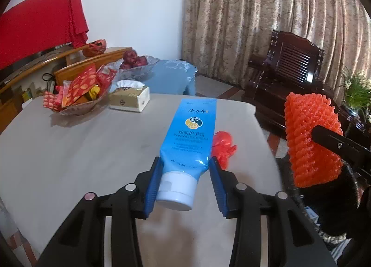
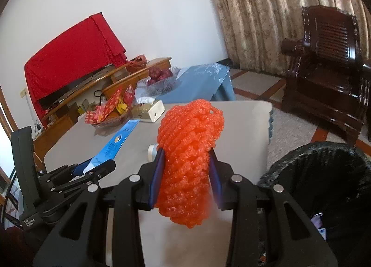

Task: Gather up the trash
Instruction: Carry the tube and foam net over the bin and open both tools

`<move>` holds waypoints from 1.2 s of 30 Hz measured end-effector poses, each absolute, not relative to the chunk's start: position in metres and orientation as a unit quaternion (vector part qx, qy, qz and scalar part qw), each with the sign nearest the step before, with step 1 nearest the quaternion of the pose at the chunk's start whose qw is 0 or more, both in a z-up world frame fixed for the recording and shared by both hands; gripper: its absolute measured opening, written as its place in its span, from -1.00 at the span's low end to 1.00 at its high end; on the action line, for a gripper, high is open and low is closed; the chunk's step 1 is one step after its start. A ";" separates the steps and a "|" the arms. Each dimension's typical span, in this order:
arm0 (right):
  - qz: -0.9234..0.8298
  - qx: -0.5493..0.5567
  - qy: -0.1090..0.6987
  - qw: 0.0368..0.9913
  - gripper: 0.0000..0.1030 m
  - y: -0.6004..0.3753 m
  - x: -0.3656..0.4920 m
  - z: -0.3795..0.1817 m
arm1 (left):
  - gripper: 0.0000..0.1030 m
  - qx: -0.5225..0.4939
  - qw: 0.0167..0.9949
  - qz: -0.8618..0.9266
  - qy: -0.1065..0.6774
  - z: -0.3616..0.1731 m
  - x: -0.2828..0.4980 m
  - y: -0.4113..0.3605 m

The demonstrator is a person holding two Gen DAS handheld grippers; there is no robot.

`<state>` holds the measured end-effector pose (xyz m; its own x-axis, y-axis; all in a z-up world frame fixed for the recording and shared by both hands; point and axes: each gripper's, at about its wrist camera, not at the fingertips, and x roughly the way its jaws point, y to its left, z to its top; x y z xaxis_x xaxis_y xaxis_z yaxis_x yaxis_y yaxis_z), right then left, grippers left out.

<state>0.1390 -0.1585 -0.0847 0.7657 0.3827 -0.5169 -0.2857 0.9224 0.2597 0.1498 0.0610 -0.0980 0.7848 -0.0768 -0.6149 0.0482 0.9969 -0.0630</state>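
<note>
In the left wrist view, a blue hand cream tube (image 1: 190, 137) is pinched near its white cap by the left gripper (image 1: 185, 182), above the grey desk (image 1: 81, 151). A crumpled piece of orange net (image 1: 223, 147) is seen on the desk just right of the tube. An orange foam net (image 1: 311, 139) is seen at the right, clamped by the right gripper's black finger.

In the right wrist view, the orange foam net (image 2: 189, 162) is squeezed between the blue pads of the right gripper (image 2: 186, 177), above the desk (image 2: 243, 127). A black wicker bin (image 2: 324, 174) is seen at the right, beside the desk. The tube (image 2: 116, 144) is seen at the left in the left gripper (image 2: 92, 167).
</note>
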 end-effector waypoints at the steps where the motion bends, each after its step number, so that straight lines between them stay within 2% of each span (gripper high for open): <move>1: 0.175 0.083 0.288 0.938 -0.32 -0.164 0.135 -0.081 | -0.19 -0.022 0.945 -0.036 0.325 -0.095 0.147 0.057; 18: 0.085 0.091 0.255 0.959 -0.32 -0.265 0.073 -0.062 | -0.19 0.023 0.944 -0.142 0.298 -0.070 0.124 -0.056; 36: -0.027 0.098 0.262 0.960 -0.32 -0.360 0.030 -0.087 | -0.19 0.043 0.921 -0.252 0.294 -0.090 0.121 -0.171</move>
<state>0.0301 -0.3598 -0.0867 0.8609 0.0001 -0.5087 0.1026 0.9794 0.1739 0.1213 -0.1707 -0.0899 0.6999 -0.4393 -0.5632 0.4899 0.8690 -0.0691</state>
